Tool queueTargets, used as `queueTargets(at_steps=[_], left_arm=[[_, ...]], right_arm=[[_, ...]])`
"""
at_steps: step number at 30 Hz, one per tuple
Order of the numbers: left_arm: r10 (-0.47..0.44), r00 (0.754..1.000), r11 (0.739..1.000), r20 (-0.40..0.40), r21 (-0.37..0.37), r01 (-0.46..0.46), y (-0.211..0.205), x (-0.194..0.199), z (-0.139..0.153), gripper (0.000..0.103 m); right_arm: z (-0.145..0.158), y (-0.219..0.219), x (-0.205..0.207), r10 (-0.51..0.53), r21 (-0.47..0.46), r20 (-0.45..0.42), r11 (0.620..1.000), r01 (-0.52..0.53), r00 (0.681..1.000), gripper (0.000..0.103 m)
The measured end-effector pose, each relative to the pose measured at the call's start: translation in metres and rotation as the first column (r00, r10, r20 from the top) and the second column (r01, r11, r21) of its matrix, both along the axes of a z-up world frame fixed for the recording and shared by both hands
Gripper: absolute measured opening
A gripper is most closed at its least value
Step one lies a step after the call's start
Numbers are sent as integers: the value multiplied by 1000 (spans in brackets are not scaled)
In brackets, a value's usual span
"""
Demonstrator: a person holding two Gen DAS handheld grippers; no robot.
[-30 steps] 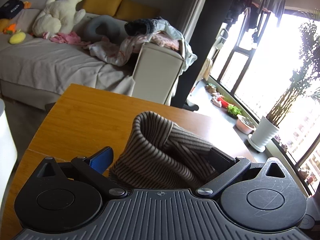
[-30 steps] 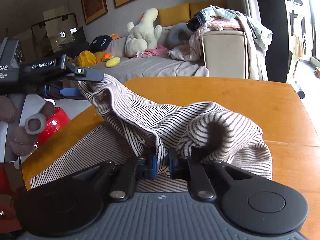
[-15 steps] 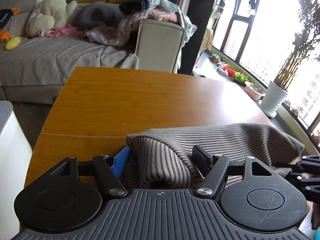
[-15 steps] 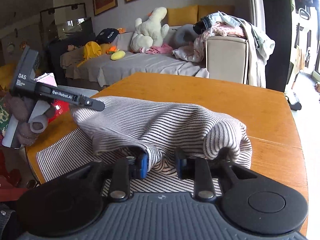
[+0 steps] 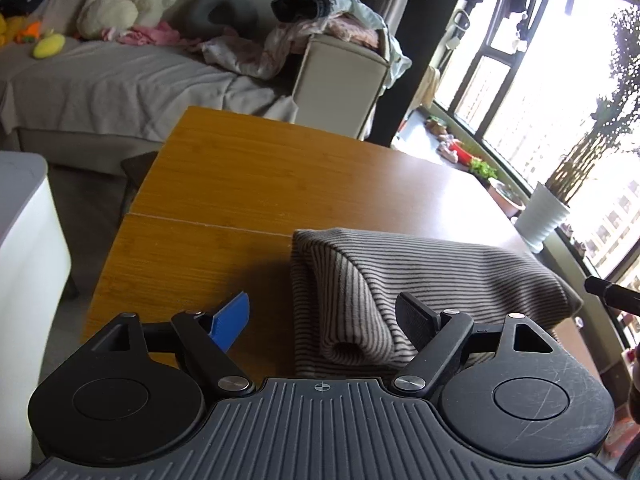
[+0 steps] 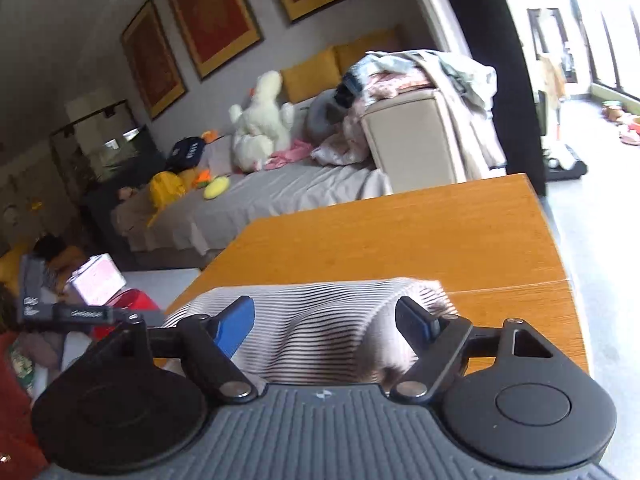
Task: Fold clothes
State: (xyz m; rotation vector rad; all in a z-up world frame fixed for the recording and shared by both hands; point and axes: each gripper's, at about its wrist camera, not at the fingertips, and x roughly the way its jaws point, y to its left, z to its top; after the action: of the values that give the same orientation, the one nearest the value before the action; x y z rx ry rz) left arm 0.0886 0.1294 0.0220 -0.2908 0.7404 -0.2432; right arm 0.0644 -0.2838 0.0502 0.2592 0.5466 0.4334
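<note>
Striped knit fabric, a beige-and-dark ribbed garment, now lies folded over itself on the near part of the orange-brown wooden table, close to its near edge and toward the window-side edge. Half a second ago both tools were still clamped on it; a second ago it was lifted in a bunched arc between them. Now it rests flat in a doubled layer, with a rolled fold at its near end.

Left gripper has its jaws spread wide, the blue pad off to the side over bare wood and the black pad beside the cloth's rolled end; nothing is pinched. Right gripper is likewise spread apart, its fingers on either side of the garment without gripping it; that view is motion-blurred, so whether the pads touch the fabric cannot be told.

In the right wrist view the left tool's black body shows low at the table's far-side edge, lower than it sat before. Beyond the table stand a grey-covered sofa with a cream plush toy and a heap of loose clothes on its armrest.
</note>
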Motion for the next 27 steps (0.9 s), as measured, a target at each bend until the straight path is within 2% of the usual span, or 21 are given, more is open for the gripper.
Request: queueTargets(at_steps=[2,6,8,11,16,23,25,27], left_arm=[[-23,1000,999,-14,-38,22,-6,3,-2,90],[-59,997,997,-57,-54,56,-29,19,-18,89],[-66,995,997,-79,-54,62,-37,29,-27,83],[-72,994,996,-79,-53,68,-44,44,-37,70],[-76,997,997,-31,-18,75,-47,84,-41,65],[-58,998,998,-13,19,58,-44,141,-40,57],[-54,999,998,-7,37,54,-42,146,-37,52],[-54,998,997,12,56,53,-41,142,-29,41]], right_arm=[[-14,1,10,-37,-14,-34,999,37,999,79],[-49,14,31,-32,-15,-123,999,31,992,75],[-66,24,42,-7,-22,-161,1000,4,987,44],[-69,36,61,12,-53,-142,998,-20,990,42],[-70,44,109,-2,-90,-140,996,-11,990,41],[-68,58,163,0,-148,-127,989,-19,992,41],[-66,61,169,0,-160,-124,987,-20,992,37],[-61,65,168,-3,-171,-113,985,-16,994,29]])
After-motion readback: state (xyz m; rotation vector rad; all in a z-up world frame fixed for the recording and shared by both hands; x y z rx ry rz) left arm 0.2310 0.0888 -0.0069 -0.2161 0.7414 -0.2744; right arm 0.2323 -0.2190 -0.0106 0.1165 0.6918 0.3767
